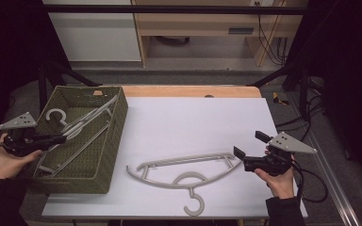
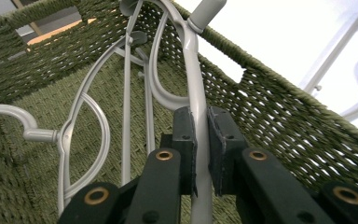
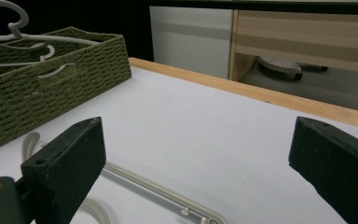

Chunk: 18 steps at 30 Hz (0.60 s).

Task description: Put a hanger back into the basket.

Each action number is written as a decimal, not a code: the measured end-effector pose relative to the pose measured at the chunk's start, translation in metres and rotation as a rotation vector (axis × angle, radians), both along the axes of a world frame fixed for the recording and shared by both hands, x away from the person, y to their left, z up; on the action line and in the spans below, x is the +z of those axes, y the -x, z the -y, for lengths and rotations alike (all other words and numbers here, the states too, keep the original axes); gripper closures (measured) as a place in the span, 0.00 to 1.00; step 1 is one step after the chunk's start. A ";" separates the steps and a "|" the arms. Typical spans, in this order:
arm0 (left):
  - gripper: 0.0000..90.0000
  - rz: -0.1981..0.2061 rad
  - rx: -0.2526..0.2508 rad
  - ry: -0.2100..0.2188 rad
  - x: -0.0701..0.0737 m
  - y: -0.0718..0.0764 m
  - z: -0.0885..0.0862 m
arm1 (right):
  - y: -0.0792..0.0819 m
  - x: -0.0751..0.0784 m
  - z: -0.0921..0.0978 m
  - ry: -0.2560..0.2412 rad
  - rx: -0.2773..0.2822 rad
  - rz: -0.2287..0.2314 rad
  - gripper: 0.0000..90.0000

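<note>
Holding basket (image 1: 107, 155) hanger (image 2: 196, 100): left claw (image 2: 201, 140) | right claw (image 3: 196, 172) wide

Sitting at the left of the table (image 1: 193, 117), reaching past its left edge: a woven basket (image 1: 108, 155), holding several hangers (image 1: 82, 123) lying slantwise inside, one hook (image 1: 55, 116) toward the far left corner. Lying on the table to the right of the basket, near the front edge: a single hanger (image 1: 184, 168), hook pointing toward the near side. Reaching into the basket from the left: the left gripper (image 1: 62, 138), closing on the bar of a hanger (image 2: 200, 140) in the basket. Hovering just right of the lone hanger's right tip: the right gripper (image 1: 250, 149), jaws spreading wide. Standing beyond the far edge: a cabinet (image 1: 94, 33) at left, a wooden desk (image 1: 207, 23) at right.
</note>
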<state>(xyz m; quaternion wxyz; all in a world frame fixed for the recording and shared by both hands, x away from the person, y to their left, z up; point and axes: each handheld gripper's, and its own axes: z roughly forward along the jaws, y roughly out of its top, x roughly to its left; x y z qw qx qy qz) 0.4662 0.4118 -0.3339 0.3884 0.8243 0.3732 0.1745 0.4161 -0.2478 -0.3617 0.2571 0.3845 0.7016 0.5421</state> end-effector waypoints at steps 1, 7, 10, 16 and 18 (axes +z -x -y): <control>0.91 -0.002 -0.001 -0.002 0.000 -0.001 0.001 | 0.000 0.000 0.000 0.001 0.000 0.000 0.04; 0.91 0.021 0.003 0.061 -0.004 -0.003 -0.003 | -0.001 -0.001 -0.001 0.000 0.000 -0.003 0.04; 0.91 0.015 0.013 0.088 -0.011 -0.002 -0.006 | 0.000 0.000 -0.001 0.001 -0.001 -0.002 0.04; 0.91 -0.037 0.041 0.108 -0.027 -0.002 -0.013 | 0.000 -0.001 -0.002 0.001 0.001 -0.005 0.04; 0.90 -0.051 0.070 0.108 -0.028 -0.003 -0.013 | -0.001 -0.001 -0.002 0.002 -0.001 -0.005 0.04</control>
